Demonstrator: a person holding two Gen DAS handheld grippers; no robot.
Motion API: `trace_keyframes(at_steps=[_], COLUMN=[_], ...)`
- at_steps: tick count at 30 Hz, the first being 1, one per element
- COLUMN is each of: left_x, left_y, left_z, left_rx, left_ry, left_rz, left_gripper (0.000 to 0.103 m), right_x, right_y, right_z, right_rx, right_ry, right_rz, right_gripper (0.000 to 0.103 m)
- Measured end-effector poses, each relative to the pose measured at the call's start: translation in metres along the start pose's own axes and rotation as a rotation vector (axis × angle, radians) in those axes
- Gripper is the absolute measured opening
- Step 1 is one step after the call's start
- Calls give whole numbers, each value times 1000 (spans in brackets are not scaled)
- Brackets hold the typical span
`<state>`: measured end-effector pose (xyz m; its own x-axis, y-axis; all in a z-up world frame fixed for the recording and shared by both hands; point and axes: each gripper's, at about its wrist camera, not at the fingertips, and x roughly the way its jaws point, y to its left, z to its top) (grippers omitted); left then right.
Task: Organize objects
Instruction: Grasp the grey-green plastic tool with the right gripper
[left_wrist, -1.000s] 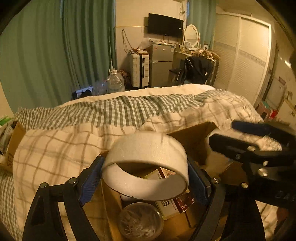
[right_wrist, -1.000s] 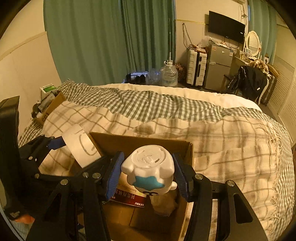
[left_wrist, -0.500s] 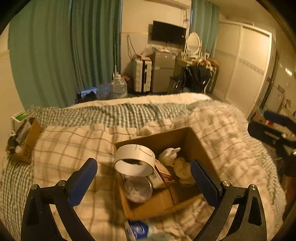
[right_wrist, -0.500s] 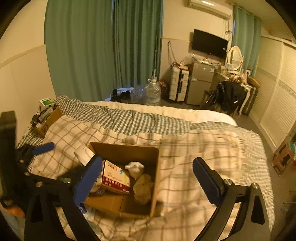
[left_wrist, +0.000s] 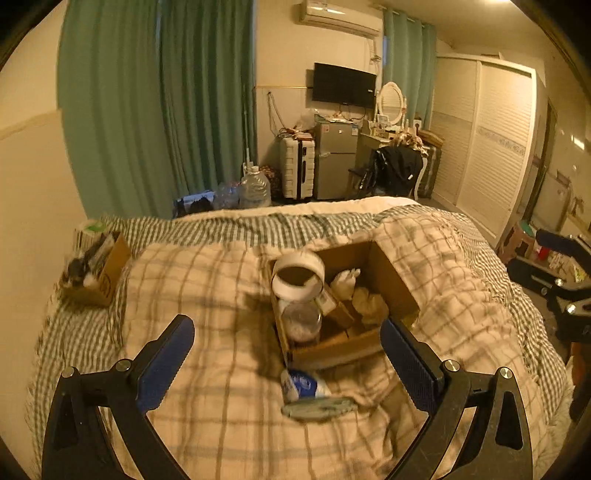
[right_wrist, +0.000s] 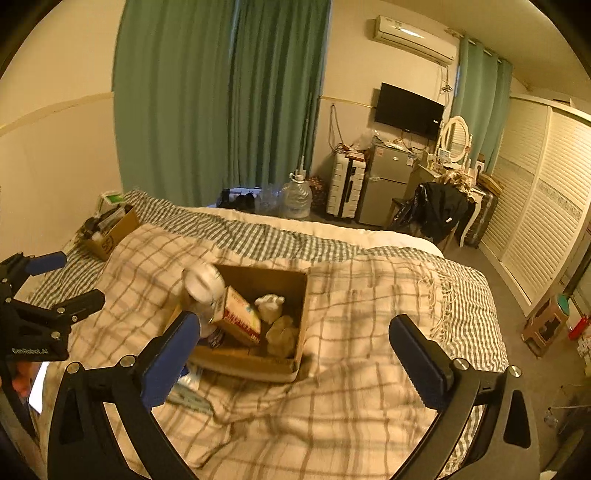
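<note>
Two grippers hung empty above a plaid-covered bed (left_wrist: 221, 280), both with jaws spread wide: the left gripper (left_wrist: 286, 354) and the right gripper (right_wrist: 295, 350) held nothing. An open cardboard box (left_wrist: 397, 291) sat on the blanket as the landmark. Inside it, at the left end, a white tape roll (left_wrist: 297, 280) leaned on edge above a clear round jar (left_wrist: 301, 323); a red-and-white carton (right_wrist: 238, 317) lay tilted in the middle, and a white figurine (right_wrist: 269, 304) and a beige soft lump (right_wrist: 280, 334) sat at the right end. Just outside the box's near-left corner lay a blue-and-white pack (left_wrist: 303, 386) touching a flat greenish packet (left_wrist: 319, 408), not yet boxed. The pack looked soft, light and crinkly, probably slippery film, so a grip across its middle seemed best. The packet looked thin and limp; pinching one raised edge seemed wiser than pressing it into the yielding blanket.
</note>
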<state>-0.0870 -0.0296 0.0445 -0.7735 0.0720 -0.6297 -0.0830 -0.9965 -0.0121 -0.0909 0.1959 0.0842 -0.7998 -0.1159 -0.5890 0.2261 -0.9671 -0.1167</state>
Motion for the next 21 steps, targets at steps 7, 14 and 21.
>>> trace_keyframes(at_steps=[7, 14, 21], left_x=[21, 62, 84], left_y=[21, 32, 39], left_z=[-59, -98, -122], left_rx=[-82, -109, -45], left_ry=[47, 102, 192], left_rz=[93, 173, 244], left_gripper=[103, 103, 103], right_x=[38, 116, 158], right_y=[38, 79, 121], right_z=[-53, -95, -136], right_rx=[-54, -134, -246], right_ry=[46, 166, 297], right_rz=[50, 100, 220], right_gripper=[103, 103, 101])
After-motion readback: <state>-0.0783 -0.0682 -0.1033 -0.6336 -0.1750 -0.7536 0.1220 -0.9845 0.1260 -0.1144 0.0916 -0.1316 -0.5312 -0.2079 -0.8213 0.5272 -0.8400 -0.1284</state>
